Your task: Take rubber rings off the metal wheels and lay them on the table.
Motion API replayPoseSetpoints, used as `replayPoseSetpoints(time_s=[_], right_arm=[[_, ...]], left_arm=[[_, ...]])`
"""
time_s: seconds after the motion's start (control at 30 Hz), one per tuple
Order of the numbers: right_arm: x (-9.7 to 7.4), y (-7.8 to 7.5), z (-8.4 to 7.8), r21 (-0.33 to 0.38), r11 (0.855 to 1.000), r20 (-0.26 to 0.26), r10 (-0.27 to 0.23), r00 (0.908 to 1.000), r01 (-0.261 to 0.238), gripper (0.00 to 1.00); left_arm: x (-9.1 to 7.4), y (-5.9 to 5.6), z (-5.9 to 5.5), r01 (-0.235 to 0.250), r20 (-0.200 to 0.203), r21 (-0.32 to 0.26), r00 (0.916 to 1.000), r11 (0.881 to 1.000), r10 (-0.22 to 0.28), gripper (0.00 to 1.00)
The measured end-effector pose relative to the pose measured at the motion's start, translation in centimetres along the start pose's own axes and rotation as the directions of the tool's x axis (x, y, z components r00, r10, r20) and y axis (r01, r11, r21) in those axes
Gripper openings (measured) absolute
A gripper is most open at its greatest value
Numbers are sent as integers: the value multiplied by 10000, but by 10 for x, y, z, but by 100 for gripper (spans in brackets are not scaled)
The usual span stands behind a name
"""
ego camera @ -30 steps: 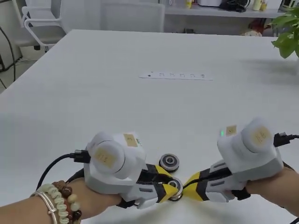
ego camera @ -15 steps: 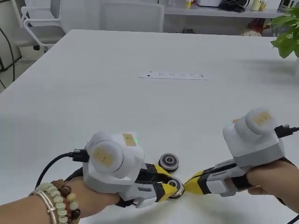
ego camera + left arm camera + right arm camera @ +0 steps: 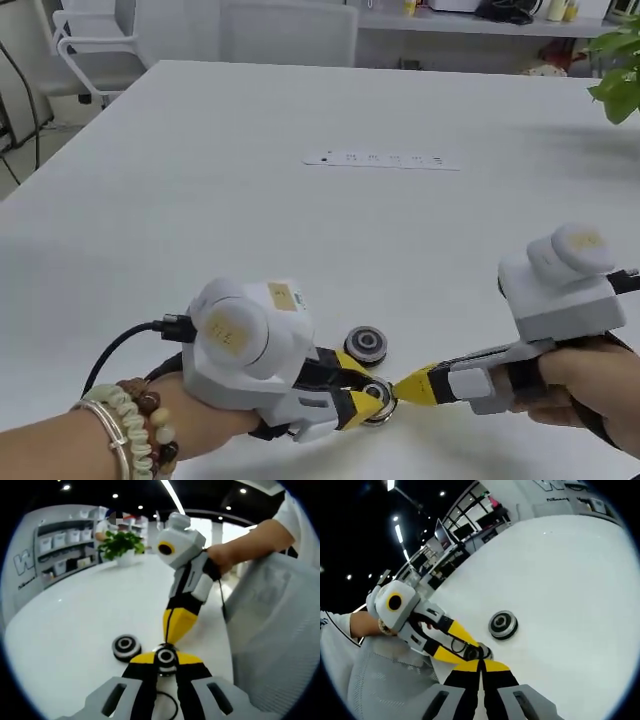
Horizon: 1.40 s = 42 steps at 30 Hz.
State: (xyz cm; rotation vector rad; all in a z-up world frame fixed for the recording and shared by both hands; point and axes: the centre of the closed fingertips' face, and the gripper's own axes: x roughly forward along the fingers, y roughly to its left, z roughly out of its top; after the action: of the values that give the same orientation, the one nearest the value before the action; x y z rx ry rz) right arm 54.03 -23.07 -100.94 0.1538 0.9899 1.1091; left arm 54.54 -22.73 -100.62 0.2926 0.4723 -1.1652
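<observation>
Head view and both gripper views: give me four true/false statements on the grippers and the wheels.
1. The left gripper clamps a metal wheel between its jaws. True.
2. The right gripper has its jaws wide open, well away from that wheel. False: its jaws are closed together, with the tips right at the clamped wheel.
3. A second wheel lies flat on the table, apart from both grippers. True.
4. The power strip lies between the two wheels. False: it lies far up the table, well beyond both wheels.
</observation>
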Motion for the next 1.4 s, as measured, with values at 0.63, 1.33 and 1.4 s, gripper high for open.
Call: replayPoseSetpoints(time_s=[0.63, 1.33, 1.4], right_arm=[[1, 2, 6, -155, 9996, 63, 227, 9997, -226, 0], [2, 11, 5, -266, 9976, 65, 640, 9979, -638, 0], [3, 10, 6, -352, 9976, 88, 595, 9982, -591, 0]], left_arm=[[0, 1, 0, -17, 59, -9, 10000, 10000, 17, 14], [0, 1, -1, -14, 83, -21, 10000, 10000, 15, 14], [0, 1, 0, -10, 96, -35, 10000, 10000, 10, 14]])
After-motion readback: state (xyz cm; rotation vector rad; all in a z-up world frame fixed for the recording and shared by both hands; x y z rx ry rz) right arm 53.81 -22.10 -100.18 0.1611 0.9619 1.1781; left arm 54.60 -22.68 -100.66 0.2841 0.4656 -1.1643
